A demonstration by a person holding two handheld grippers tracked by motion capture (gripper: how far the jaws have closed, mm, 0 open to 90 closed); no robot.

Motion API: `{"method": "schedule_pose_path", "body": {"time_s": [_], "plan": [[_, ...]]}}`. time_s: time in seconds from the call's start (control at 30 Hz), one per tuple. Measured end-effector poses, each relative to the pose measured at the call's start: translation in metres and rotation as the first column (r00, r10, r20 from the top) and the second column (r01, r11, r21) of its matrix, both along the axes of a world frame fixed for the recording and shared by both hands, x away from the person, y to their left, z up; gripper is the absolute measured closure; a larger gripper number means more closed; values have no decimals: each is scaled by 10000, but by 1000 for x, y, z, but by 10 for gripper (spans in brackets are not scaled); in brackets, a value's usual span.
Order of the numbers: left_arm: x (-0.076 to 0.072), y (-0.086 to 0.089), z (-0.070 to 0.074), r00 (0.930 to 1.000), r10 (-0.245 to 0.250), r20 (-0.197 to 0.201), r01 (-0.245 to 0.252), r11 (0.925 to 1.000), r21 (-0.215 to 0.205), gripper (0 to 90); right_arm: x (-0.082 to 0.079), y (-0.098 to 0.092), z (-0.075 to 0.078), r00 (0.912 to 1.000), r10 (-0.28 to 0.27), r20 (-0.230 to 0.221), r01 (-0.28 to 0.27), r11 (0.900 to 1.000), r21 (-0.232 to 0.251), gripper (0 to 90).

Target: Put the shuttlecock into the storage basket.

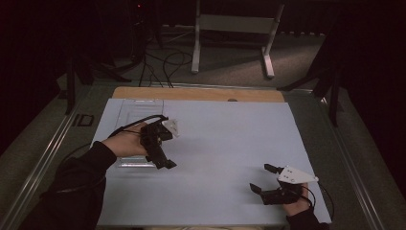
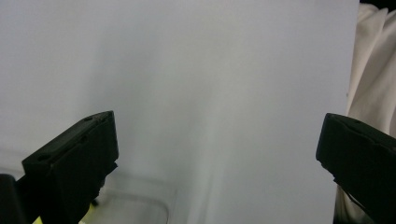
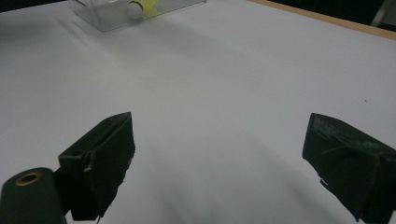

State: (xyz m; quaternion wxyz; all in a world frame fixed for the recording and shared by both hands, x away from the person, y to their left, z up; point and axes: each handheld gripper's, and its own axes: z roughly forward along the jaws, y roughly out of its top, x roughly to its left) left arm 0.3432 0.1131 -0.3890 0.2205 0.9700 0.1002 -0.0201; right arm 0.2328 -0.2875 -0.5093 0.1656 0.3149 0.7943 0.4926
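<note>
My left gripper [image 1: 162, 160] hovers at the near right corner of a clear plastic box [image 1: 136, 125] on the left of the white sheet [image 1: 215, 143]. Its jaws stand wide apart with nothing between them, and the left gripper view has the left gripper [image 2: 217, 154] over bare sheet with the clear box's corner [image 2: 135, 207] at the bottom. My right gripper [image 1: 262, 178] rests low near the sheet's front right corner, open and empty. In the right gripper view, the right gripper [image 3: 219, 154] faces across the sheet toward the clear box [image 3: 112, 16], which holds a yellow-feathered shuttlecock [image 3: 140, 7].
A strip of the wooden tabletop [image 1: 196, 93] shows beyond the far edge of the sheet. Cables and a white stand [image 1: 234, 28] are on the floor behind the table. White cloth [image 2: 373, 60] lies past the sheet's near edge.
</note>
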Motion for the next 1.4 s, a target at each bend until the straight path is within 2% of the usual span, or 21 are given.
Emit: {"method": "schedule_pose_path", "body": {"time_s": [0.17, 0.3, 0.4, 0.47, 0.5, 0.57, 0.63, 0.7, 0.77, 0.83, 1.0, 1.1, 1.3, 1.33, 1.4], "plan": [[-3, -13, -6, 9997, -254, 11, 255, 9994, -235, 1, 0, -1, 0, 10000, -5, 1, 5, 10000, 38, 91], [-6, -21, -13, 9996, -291, -26, 288, 9978, -592, 1, 0, -1, 0, 10000, 21, -2, -21, 10000, 22, 91], [-9, -26, -19, 9994, -346, -31, 343, 9972, -659, 1, 0, -1, 0, 10000, 18, 3, -18, 10000, 24, 91], [-11, -30, -22, 9995, -307, 80, 313, 9958, -858, 2, 0, -1, 0, 10000, 15, 0, -15, 10000, 29, 91], [-12, -31, -23, 9994, -337, 8, 336, 9932, -1114, 2, 0, -1, 0, 10000, 14, 1, -14, 10000, 27, 91], [-15, -33, -24, 9996, -175, 217, 205, 9893, -1447, 2, 0, -1, 0, 10000, 13, -9, -13, 10000, 24, 91], [-17, -35, -25, 9998, -108, 193, 141, 9831, -1826, 1, 0, -1, 0, 10000, 15, 6, -15, 10000, 26, 91], [-18, -35, -26, 9998, -63, 200, 101, 9807, -1952, 2, 0, -1, 0, 10000, 18, 11, -18, 10000, 15, 91], [-21, -37, -32, 9999, 2, 159, 34, 9742, -2258, 1, 0, -1, 0, 10000, 21, 16, -21, 10000, 14, 91], [-22, -37, -33, 9999, -15, 172, 54, 9729, -2310, 1, 0, -1, 0, 10000, 20, 17, -20, 10000, 16, 91], [-26, -36, -46, 9996, 277, -25, -271, 9467, -3211, 2, 0, -1, 0, 10000, 29, 13, -29, 10000, 33, 91], [-30, -34, -55, 9993, 374, -64, -373, 9377, -3454, 1, 0, -1, 0, 10000, 13, 25, -13, 10000, 22, 91], [-37, -30, -67, 9985, 550, -30, -522, 9286, -3674, 1, 0, 0, 0, 10000, 23, 0, -23, 10000, -15, 91], [-37, -30, -69, 9978, 650, -102, -640, 9225, -3806, 1, 0, 0, 0, 10000, 31, 10, -31, 10000, -39, 91], [-39, -28, -73, 9974, 702, -151, -704, 9177, -3910, 1, 0, 0, 0, 10000, 34, 5, -34, 10000, -45, 91]]}}
